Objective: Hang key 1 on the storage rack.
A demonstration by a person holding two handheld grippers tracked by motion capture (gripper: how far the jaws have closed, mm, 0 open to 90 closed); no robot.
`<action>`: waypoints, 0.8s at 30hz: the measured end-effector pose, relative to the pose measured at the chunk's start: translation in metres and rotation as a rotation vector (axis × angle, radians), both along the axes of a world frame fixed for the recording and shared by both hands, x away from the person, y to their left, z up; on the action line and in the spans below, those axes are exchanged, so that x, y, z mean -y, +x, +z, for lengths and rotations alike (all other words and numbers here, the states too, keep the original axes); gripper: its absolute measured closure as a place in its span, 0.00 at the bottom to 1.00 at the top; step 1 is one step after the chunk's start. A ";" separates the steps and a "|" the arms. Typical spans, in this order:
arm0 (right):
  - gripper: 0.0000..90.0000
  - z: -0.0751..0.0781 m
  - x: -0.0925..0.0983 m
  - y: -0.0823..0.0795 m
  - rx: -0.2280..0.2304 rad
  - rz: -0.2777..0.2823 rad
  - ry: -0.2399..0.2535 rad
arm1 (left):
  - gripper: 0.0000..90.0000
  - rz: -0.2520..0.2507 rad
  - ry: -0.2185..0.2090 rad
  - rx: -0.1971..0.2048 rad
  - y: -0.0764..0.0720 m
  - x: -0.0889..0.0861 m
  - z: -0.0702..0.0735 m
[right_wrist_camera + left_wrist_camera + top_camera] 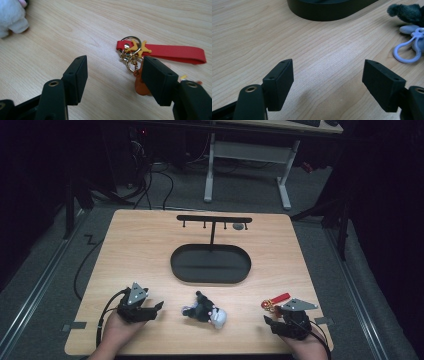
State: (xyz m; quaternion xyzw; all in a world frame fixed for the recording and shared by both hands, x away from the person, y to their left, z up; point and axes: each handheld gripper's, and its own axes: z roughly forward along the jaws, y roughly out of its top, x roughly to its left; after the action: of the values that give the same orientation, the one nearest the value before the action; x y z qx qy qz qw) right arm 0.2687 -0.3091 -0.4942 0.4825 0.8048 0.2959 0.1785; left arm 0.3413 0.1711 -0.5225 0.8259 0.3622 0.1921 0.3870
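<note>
Resting at the near edge of the wooden bench [140,250], the left gripper [150,309] sits in the person's left hand [119,330] with its jaws spread wide and nothing between them; the left gripper view shows bare wood grain in the gap. The right gripper [272,320] sits at the near right corner, jaws likewise wide apart and gripping nothing. A red strap keyring [172,53] lies flat on the bench just beyond the right gripper; in the right gripper view its gold rings and a yellow star charm [138,47] sit close in front of one jaw, and an orange tag [141,86] is partly hidden behind that jaw. Contact between jaw and tag cannot be judged. Between the two grippers lies a small plush toy [205,311], dark grey with a white part, lying on its side; a pale blue plastic clip [409,48] attached to it rests on the wood. Farther back, mid-bench, stands a black oval tray [210,277] with a black T-shaped hook rack [214,220] rising from its far side. A small dark round item [238,226] hangs or lies by the rack's right end; which one is unclear.
</note>
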 end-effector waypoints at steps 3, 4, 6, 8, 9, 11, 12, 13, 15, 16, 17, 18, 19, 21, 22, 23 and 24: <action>0.43 0.004 0.002 -0.001 -0.009 0.000 -0.008 | 0.29 -0.002 0.001 0.000 0.001 0.000 -0.001; 0.43 0.005 0.002 -0.001 -0.014 -0.001 -0.008 | 0.29 -0.004 0.000 0.000 0.001 0.000 -0.001; 0.43 0.008 0.002 0.000 -0.017 0.001 -0.013 | 0.29 -0.005 0.001 0.000 0.001 0.000 -0.001; 0.43 0.015 0.004 0.002 -0.027 -0.007 -0.015 | 0.29 -0.013 0.003 -0.002 0.001 0.001 -0.001; 0.44 0.017 0.004 0.003 -0.031 -0.008 -0.023 | 0.29 -0.015 0.004 -0.002 0.001 0.002 -0.001; 0.44 0.021 0.005 0.003 -0.045 -0.003 -0.047 | 0.29 -0.020 0.007 -0.001 0.000 0.002 0.000; 0.44 0.022 0.004 0.004 -0.052 0.002 -0.060 | 0.29 -0.022 0.007 -0.001 0.000 0.002 0.000; 0.44 0.024 0.005 0.004 -0.066 0.008 -0.082 | 0.29 -0.022 0.006 0.001 0.000 0.003 0.000; 0.44 0.028 0.006 0.005 -0.089 0.023 -0.106 | 0.29 -0.023 0.005 0.000 0.000 0.003 0.000; 0.44 0.030 0.007 0.005 -0.100 0.026 -0.118 | 0.29 -0.023 0.005 0.000 0.000 0.003 0.000; 0.45 0.031 0.008 0.005 -0.109 0.030 -0.133 | 0.29 -0.027 0.010 -0.004 0.000 0.004 0.000; 0.45 0.033 0.009 0.005 -0.120 0.032 -0.148 | 0.29 -0.027 0.010 -0.004 0.000 0.004 0.000; 0.46 0.036 0.011 0.005 -0.130 0.033 -0.160 | 0.29 -0.030 0.010 -0.004 0.000 0.004 -0.001; 0.49 0.040 0.014 0.006 -0.142 0.031 -0.169 | 0.29 -0.032 0.012 -0.007 0.000 0.004 -0.001; 0.49 0.040 0.014 0.006 -0.142 0.031 -0.169 | 0.29 -0.032 0.012 -0.007 0.000 0.004 -0.001; 0.53 0.041 0.018 0.007 -0.154 0.029 -0.163 | 0.29 -0.032 0.012 -0.007 0.000 0.004 -0.001; 0.54 0.042 0.021 0.008 -0.156 0.029 -0.164 | 0.29 -0.034 0.015 -0.010 0.000 0.004 -0.001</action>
State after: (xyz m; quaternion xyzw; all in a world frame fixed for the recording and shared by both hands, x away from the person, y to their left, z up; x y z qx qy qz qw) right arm 0.2762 -0.3298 -0.4521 0.4761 0.8447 0.1931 0.1500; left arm 0.3409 0.1669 -0.5235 0.8358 0.3486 0.1838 0.3823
